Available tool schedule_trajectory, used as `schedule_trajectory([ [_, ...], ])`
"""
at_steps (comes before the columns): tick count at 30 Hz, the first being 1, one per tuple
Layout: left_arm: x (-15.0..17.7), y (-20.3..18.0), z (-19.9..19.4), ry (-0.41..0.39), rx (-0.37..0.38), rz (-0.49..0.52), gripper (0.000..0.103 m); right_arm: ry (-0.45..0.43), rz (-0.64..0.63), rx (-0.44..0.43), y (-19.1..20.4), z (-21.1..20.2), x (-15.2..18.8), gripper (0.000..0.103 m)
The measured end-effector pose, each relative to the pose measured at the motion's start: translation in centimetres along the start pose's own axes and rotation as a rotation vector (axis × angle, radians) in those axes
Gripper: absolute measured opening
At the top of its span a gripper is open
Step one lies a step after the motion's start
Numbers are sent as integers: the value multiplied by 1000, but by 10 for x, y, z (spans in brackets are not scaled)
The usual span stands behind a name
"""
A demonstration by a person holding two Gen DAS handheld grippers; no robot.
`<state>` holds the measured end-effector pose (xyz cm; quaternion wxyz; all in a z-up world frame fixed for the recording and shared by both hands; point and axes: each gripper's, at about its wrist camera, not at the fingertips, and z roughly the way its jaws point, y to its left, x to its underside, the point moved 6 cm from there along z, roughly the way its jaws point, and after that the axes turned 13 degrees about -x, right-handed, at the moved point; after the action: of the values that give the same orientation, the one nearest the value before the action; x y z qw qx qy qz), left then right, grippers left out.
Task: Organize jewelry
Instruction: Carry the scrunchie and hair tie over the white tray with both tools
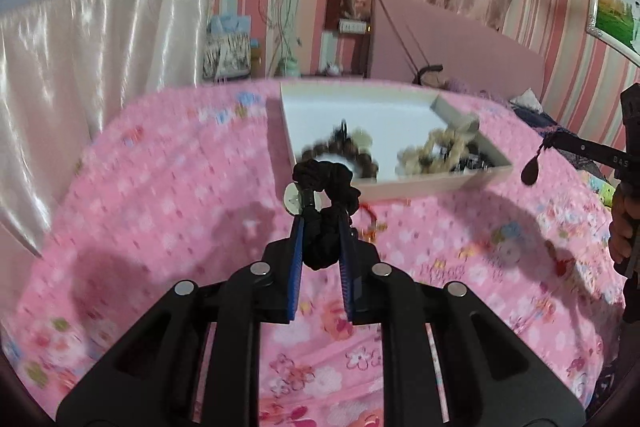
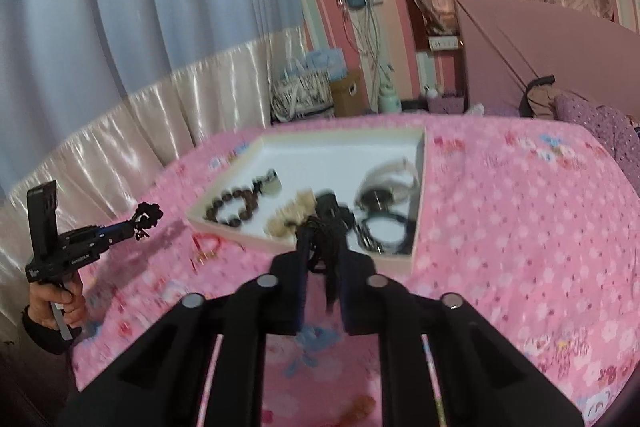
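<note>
While both tools hang above the pink floral bedspread [image 1: 168,187], the left gripper [image 1: 322,223] has its blue-padded jaws pinched nearly together on a black braided cord [image 1: 326,211], which loops up past the fingertips at the centre of the left wrist view with a pale disc just beside it; gripping the thick knotted part seems meant to keep the limp cord from slipping on the way to the tray. The right gripper [image 2: 322,247] is likewise closed down to a narrow gap on a dark corded necklace [image 2: 326,227], whose strands bunch between the jaws at mid-frame, and in the left wrist view a dark teardrop pendant [image 1: 530,171] dangles from it at the right edge. The shallow white tray [image 2: 224,223], the likely goal for both pieces, sits in the middle of each view, and the right gripper is already over its near rim. Inside lie a brown bead bracelet [image 2: 230,207] toward the left, a cream bead bracelet [image 2: 286,219] near the centre, and a wristwatch [image 2: 380,187] with dark cords tangled at the right, so free space remains mainly in the far part. A red string bracelet [image 2: 208,247] is still on the bedspread just left of the tray's near edge. I judge the crowded near side the main obstacle: dropped there, either cord could snag on the beads.
</note>
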<state>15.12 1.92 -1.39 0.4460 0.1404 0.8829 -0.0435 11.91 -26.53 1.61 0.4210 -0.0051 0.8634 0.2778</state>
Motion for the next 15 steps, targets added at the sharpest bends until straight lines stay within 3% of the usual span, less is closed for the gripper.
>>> schedule_trajectory([
  [9,-56,-5,5,-52,-16,9,14,-32,5,-42,4,24,-35,10],
  [15,-86,-31,38,-51,1,29,14,-50,-16,-28,3,47,-59,10],
])
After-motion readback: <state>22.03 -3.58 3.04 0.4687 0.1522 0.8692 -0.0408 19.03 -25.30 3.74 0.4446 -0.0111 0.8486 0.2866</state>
